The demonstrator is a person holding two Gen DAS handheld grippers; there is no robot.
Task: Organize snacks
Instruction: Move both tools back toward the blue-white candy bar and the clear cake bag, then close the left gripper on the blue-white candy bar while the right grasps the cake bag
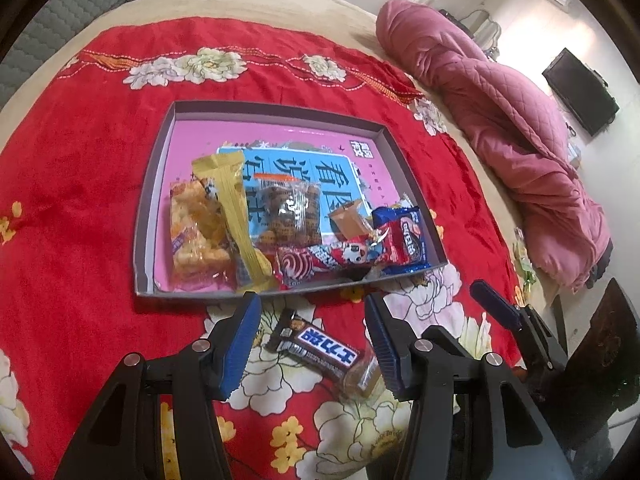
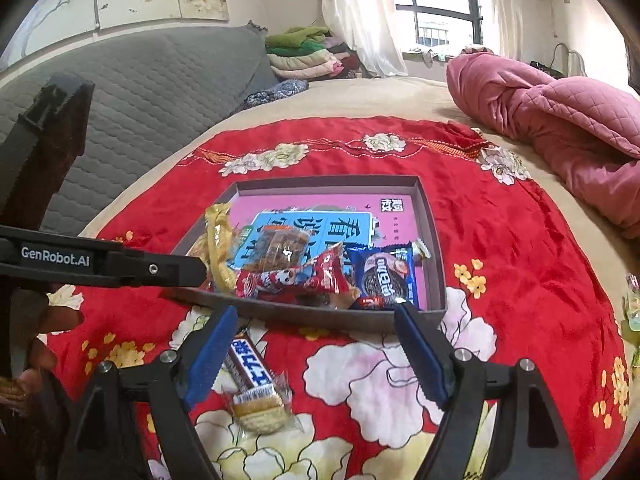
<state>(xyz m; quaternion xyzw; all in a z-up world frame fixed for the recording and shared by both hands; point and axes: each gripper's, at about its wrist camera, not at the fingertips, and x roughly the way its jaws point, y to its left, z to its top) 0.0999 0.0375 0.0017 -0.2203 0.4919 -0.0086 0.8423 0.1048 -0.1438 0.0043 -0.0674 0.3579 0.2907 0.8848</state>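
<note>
While the chocolate bar (image 1: 328,354) is left on the red cloth (image 1: 80,216), left hand-held gripper (image 1: 314,344) spread around it untouched, right hand-held gripper (image 2: 316,356) spread, nothing pinched, snacks gathered in the tray (image 1: 148,216).

One tray (image 1: 160,184); six snack packets inside; one chocolate bar (image 1: 320,350) outside.

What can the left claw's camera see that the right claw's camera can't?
Only the left wrist view shows the orange bag of crispy snacks at the tray's left side and a black flat screen on the far wall.

Only the right wrist view shows the window, the stack of folded blankets and a person's hand.

Both show the shallow grey cardboard tray, the blue cookie packet, the brown chocolate bar on the red flowered cloth, and the pink quilt.
</note>
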